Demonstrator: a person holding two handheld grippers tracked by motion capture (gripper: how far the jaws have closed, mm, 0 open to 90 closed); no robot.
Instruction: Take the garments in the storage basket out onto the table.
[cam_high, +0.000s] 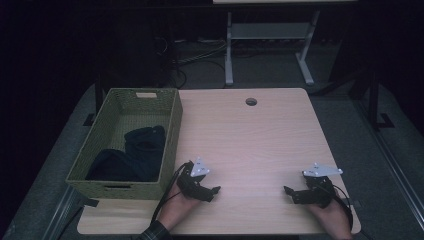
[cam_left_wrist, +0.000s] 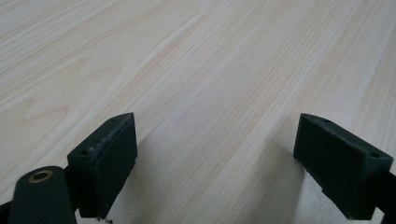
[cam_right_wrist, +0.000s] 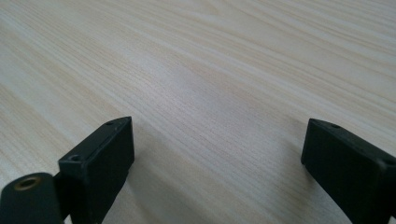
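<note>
Wooden table (cam_high: 260, 135), dark clothes (cam_high: 137, 152) in basket (cam_high: 172, 125), left of tongs (cam_high: 214, 192)

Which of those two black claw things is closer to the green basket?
The left gripper, held in the person's left hand, is closer: it sits just beside the woven green basket. The right gripper rests near the table's opposite side.

High view: above counter (cam_high: 260, 135) near edge, facing forward-down. Both claw views: close over the same counter, bare woodgrain.

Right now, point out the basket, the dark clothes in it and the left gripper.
basket (cam_high: 172, 131): high view, right wall.
dark clothes (cam_high: 142, 150): high view, middle of the heap.
left gripper (cam_high: 214, 194): high view, between its fingertips.
</note>
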